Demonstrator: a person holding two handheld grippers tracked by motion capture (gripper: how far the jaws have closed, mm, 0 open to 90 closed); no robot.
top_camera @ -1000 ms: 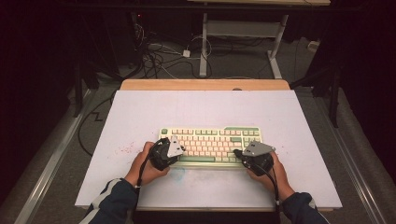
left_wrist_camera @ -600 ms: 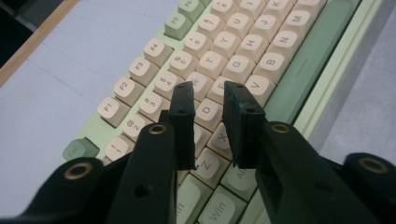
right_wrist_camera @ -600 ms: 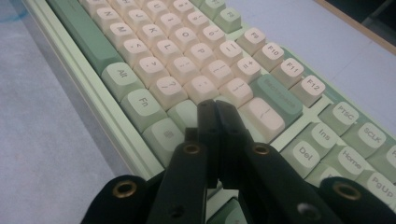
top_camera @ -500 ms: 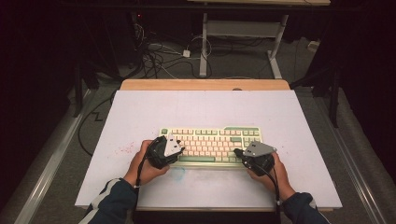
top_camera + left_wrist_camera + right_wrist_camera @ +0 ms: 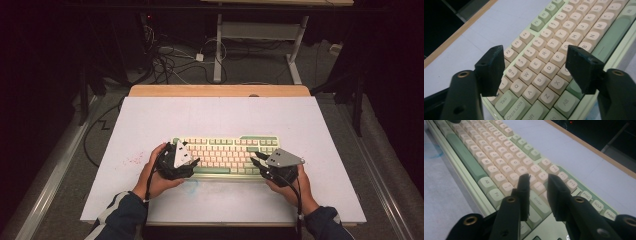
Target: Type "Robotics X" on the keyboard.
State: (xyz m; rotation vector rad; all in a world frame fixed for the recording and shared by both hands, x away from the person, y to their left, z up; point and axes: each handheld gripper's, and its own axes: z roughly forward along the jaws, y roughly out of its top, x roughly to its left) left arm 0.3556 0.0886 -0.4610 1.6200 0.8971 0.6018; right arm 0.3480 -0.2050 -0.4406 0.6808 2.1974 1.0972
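Now, left gripper (image 5: 534,72): jaws spread wide, just been opening, nothing pinched, over the letter keys.
Right gripper (image 5: 537,195): jaws parted narrowly, just been opening, nothing between them, above the Enter key.
Cream-and-green plastic keyboard (image 5: 226,154): flat on the pale white tabletop (image 5: 220,115), near its front edge, between both hands.

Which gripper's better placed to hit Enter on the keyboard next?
Right. The right gripper hangs over the keyboard's right end, beside the Enter key; the left gripper sits over the Q-to-Z letters.
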